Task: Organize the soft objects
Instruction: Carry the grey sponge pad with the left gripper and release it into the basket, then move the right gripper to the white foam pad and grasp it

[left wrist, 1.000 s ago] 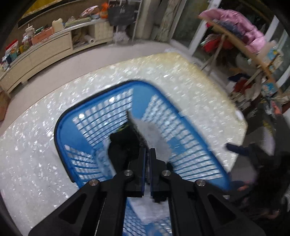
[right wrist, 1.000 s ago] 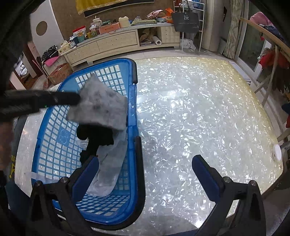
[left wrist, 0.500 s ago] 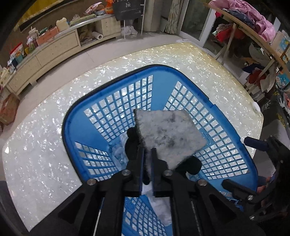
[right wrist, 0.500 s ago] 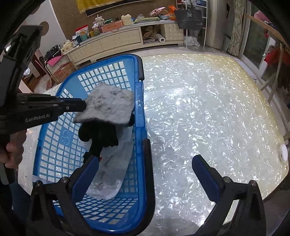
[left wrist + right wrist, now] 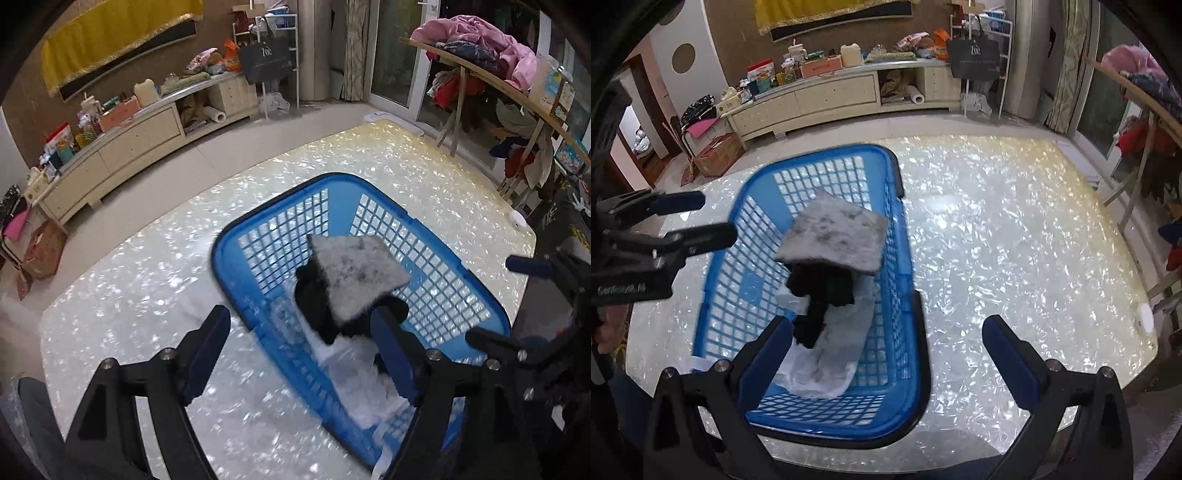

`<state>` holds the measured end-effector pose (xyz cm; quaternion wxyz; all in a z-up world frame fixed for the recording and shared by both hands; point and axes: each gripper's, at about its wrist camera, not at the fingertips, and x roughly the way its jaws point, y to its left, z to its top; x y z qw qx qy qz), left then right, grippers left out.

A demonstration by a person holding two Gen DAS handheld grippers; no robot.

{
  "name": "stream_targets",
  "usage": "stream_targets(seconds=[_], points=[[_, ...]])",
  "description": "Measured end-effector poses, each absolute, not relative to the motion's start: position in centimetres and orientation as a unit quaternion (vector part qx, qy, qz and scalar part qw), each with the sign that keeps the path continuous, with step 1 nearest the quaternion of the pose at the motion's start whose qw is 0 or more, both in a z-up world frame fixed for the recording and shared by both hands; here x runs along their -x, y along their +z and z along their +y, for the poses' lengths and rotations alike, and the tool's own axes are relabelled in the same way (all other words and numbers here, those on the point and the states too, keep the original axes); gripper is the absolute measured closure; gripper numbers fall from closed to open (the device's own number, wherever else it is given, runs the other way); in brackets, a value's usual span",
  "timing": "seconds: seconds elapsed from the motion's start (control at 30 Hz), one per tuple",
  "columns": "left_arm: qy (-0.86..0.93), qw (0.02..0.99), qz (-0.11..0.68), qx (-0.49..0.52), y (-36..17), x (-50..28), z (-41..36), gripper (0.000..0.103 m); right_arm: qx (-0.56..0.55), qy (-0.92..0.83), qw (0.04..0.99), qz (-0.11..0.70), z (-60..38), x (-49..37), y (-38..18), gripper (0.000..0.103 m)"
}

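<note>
A blue plastic basket (image 5: 280, 206) (image 5: 905, 258) stands on the shiny white table. In it a grey square pad (image 5: 354, 277) (image 5: 834, 236) lies on top of a black soft item (image 5: 314, 306) (image 5: 823, 288), which rests on a white cloth (image 5: 354, 387) (image 5: 827, 358). My left gripper (image 5: 299, 354) is open and empty, hanging above the basket's left rim; it also shows in the right wrist view (image 5: 701, 218). My right gripper (image 5: 886, 350) is open and empty above the basket's near right rim.
The white pearly table (image 5: 1015, 240) stretches to the right of the basket. A small white disc (image 5: 1145, 315) lies near its right edge. A cream sideboard (image 5: 834, 96) with clutter stands behind. A rack with clothes (image 5: 498, 74) is at the right.
My left gripper has opened and let go of the grey pad, which now rests on the black item in the basket. The left gripper has pulled back and to the left.
</note>
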<state>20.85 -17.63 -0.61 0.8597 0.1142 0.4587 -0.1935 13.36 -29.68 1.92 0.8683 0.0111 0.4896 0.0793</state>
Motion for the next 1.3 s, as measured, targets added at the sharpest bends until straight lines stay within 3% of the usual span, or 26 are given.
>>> stream_targets(seconds=[0.23,0.33,0.6,0.73,1.3], points=[[-0.179,0.873,0.441,-0.105,1.5,-17.5,-13.3,0.026,0.005,0.090,0.877,0.471,-26.9,-12.3,4.3,0.000],[-0.168,0.880,0.433,-0.097,2.0,-16.0,-11.1,0.020,0.015,0.096,0.880,0.466,-25.4,-11.9,4.7,0.000],[-0.167,0.891,0.418,-0.061,2.8,-12.8,-5.5,0.017,0.043,0.103,0.886,0.449,-21.7,-11.3,5.7,0.000],[-0.151,0.895,0.417,-0.052,2.6,-11.7,-3.4,0.000,0.052,0.118,0.884,0.449,-19.8,-11.6,5.6,0.000],[-0.072,0.890,0.451,0.012,-1.5,-11.5,7.3,0.000,0.103,0.220,0.837,0.490,-8.5,-17.5,2.0,0.000]])
